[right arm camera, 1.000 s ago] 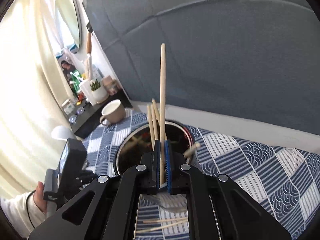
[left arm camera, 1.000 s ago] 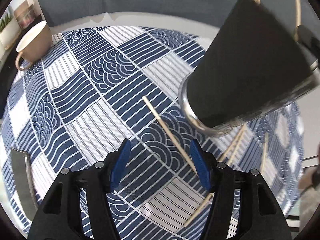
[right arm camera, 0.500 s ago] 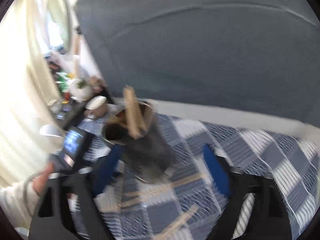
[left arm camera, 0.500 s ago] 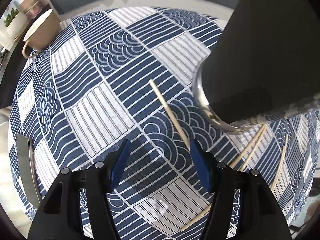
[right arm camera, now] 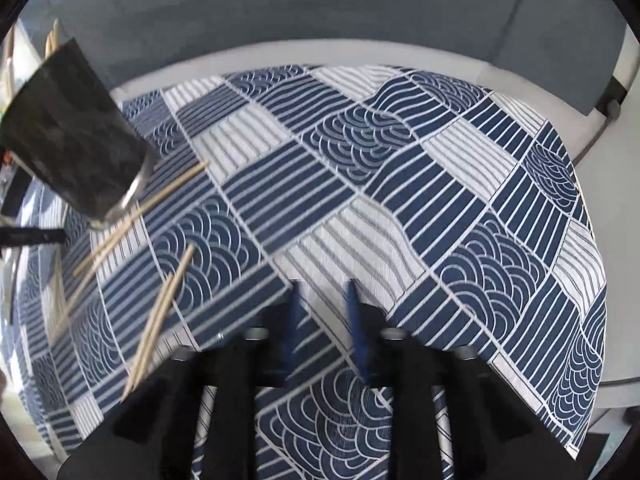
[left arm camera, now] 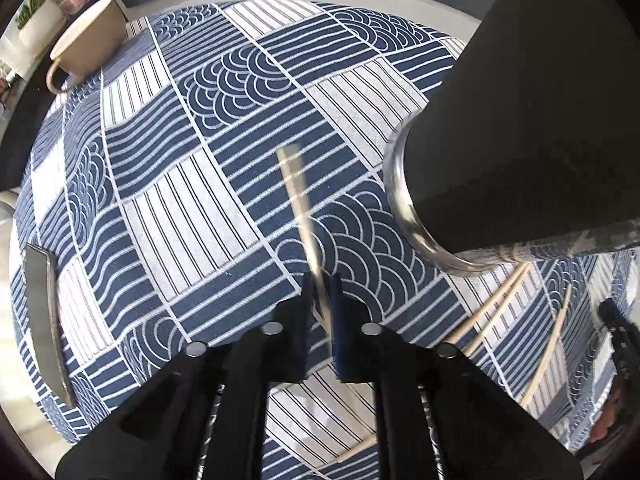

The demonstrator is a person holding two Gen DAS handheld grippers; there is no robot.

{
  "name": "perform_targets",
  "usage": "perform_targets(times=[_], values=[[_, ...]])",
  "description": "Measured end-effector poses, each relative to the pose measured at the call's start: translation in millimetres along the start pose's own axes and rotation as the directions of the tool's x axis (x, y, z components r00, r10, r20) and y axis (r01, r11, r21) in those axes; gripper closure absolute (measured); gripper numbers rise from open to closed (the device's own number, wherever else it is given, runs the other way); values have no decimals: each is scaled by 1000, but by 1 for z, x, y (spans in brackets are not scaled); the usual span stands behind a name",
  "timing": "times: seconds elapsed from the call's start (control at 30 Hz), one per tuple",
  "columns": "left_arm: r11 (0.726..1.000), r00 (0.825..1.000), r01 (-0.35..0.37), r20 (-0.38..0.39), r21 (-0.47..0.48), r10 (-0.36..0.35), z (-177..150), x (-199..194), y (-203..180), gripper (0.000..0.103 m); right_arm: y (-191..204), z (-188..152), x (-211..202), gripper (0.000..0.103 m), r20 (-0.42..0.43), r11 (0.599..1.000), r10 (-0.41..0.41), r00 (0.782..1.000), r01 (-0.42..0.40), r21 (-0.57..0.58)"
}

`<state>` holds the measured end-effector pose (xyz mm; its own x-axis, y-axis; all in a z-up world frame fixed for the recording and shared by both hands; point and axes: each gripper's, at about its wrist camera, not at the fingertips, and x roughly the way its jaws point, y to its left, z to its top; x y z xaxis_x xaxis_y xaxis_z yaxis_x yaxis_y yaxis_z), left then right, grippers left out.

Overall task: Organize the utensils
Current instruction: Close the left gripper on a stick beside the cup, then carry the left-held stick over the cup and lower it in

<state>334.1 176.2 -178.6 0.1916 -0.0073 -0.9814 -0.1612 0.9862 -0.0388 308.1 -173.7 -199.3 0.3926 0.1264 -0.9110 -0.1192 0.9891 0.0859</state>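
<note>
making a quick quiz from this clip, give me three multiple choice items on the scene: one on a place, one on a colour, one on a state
1. Where is the beige mug, seen from the left wrist?
A. far left edge of the cloth
B. beside the dark holder
C. between the claw's fingers

2. What colours is the tablecloth?
A. red and yellow
B. navy and white
C. plain green

3. What is the left claw doing?
A. wide open
B. shut on a chopstick
C. shut on the mug

Answers:
1. A: the mug sits at the cloth's far left edge, far from the dark holder.
2. B: the tablecloth has navy and white patches.
3. B: the left claw pinches the chopstick; the right claw holds nothing.
</note>
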Motion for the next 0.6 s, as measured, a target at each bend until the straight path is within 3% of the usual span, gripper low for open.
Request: perform_targets(times=[0.2,0.37,0.6], values=[[993,994,97,-37,-64,-99,-5,-4,21,98,6,-5,5,102,-15,999,23,1000,-24,-22],[993,995,94,-30,-77,-97,-16,-17,43,98,14,2,-14,102,26,998,61,998,-61,-26],[989,993,106,70,-104,-99,-4,-69,74,98,32,42,-58,102,149,986,162,976,-152,-74]])
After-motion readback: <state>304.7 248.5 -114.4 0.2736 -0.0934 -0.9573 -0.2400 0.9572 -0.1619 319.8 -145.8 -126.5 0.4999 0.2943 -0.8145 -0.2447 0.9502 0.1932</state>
